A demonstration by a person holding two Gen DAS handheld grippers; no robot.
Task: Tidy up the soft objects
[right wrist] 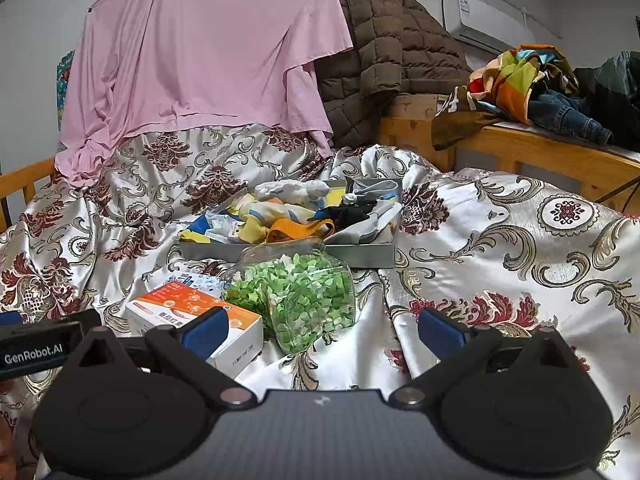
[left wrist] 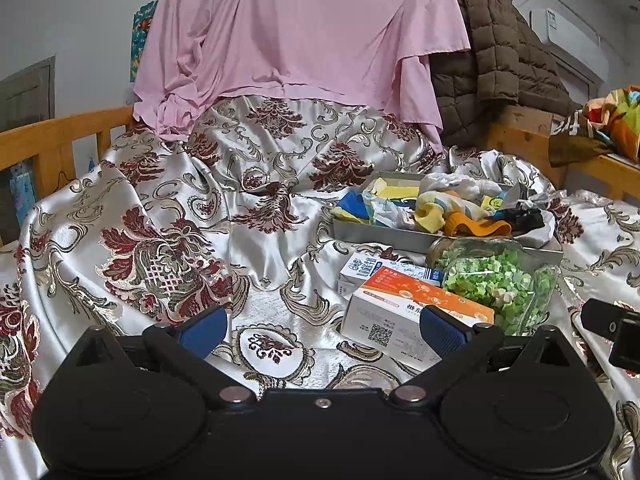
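Note:
A grey tray (left wrist: 384, 233) (right wrist: 360, 255) lies on the patterned bedspread, filled with several small soft cloths and socks (left wrist: 444, 204) (right wrist: 288, 210) in yellow, orange, white, blue and black. My left gripper (left wrist: 322, 330) is open and empty, low over the bedspread, left of and in front of the tray. My right gripper (right wrist: 322, 330) is open and empty, in front of the tray. The left gripper's body shows at the left edge of the right wrist view (right wrist: 36, 346).
A clear jar of green bits (left wrist: 500, 280) (right wrist: 304, 300) lies in front of the tray. An orange-and-white box (left wrist: 404, 312) (right wrist: 200, 316) and a blue-and-white carton (left wrist: 368, 270) lie beside it. A pink sheet (left wrist: 304, 36), a brown quilted jacket (right wrist: 384, 56), wooden rails and piled clothes (right wrist: 540, 84) stand behind.

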